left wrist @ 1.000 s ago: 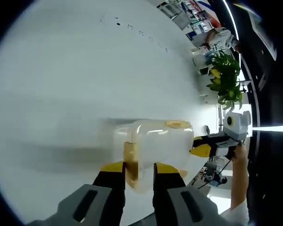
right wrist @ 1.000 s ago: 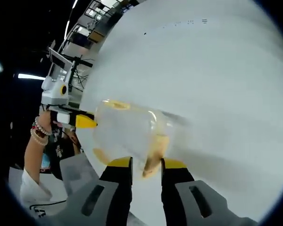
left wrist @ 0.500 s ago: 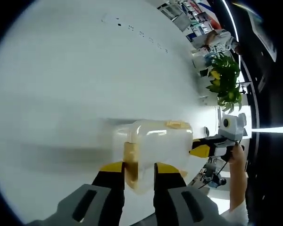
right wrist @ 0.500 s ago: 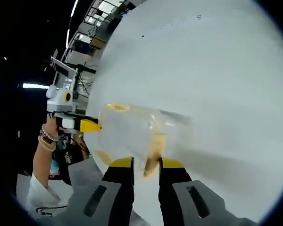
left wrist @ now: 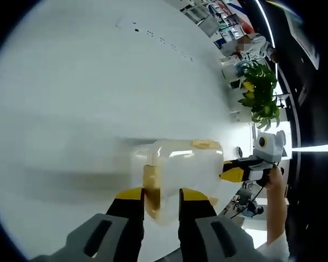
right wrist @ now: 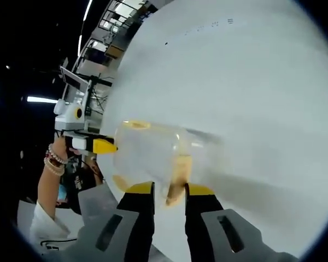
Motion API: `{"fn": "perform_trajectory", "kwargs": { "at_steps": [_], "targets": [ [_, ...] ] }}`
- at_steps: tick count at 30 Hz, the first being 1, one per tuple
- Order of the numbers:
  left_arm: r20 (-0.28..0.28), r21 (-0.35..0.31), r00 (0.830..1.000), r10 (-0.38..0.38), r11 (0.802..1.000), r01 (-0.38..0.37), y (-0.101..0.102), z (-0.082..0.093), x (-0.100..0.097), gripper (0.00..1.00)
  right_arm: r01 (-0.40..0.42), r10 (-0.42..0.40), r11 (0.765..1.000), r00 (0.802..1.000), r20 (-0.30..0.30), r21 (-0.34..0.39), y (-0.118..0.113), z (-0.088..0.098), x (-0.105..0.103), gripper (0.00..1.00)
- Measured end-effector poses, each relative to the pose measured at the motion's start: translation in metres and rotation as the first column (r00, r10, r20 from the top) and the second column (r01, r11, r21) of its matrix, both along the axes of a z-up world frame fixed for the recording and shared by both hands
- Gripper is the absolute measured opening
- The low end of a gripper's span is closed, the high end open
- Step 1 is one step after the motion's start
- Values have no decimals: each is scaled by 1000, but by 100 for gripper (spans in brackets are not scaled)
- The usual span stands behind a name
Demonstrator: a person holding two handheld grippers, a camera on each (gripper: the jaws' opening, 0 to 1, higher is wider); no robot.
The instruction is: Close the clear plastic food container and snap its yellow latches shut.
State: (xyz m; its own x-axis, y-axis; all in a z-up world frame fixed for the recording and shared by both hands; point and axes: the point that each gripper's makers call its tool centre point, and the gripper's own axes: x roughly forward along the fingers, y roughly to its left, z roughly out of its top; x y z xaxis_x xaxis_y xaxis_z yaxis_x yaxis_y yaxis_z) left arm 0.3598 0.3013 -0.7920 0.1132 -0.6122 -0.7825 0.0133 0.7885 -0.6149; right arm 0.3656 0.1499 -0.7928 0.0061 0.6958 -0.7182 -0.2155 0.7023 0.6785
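A clear plastic container (left wrist: 177, 166) with its lid on lies over the white table (left wrist: 98, 82). My left gripper (left wrist: 161, 194) is shut across its near end, with a yellow latch (left wrist: 151, 188) between the yellow-tipped jaws. Another yellow latch (left wrist: 206, 144) sits on the far long side. My right gripper (left wrist: 233, 174) touches the opposite end. In the right gripper view the container (right wrist: 150, 155) shows again. There my right gripper (right wrist: 169, 189) is shut over a yellow latch (right wrist: 177, 180), and my left gripper (right wrist: 101, 146) holds the far end.
A green plant (left wrist: 261, 93) and shelves with boards (left wrist: 218, 16) stand past the table's far edge. A person's hand (left wrist: 276, 185) holds the right gripper. A forearm with bracelets (right wrist: 49, 158) and dark stands (right wrist: 93, 82) are off the table's left side.
The right gripper view has shifted a little. Both grippers keep the same hold on the container's ends, and the container has not visibly moved.
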Motion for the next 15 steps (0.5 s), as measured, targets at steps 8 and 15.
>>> {"fn": "perform_trajectory", "kwargs": {
  "at_steps": [8,15],
  "targets": [
    [10,0,1000,-8,1000,8,0,2,0,16,9,-9,1000,1000,5,-3,0,3,-5,17],
    [52,-18,999,-2,1000,3,1,3,1,17,24,-23,1000,999,30,-5,-1,5,-4,17]
  ]
}}
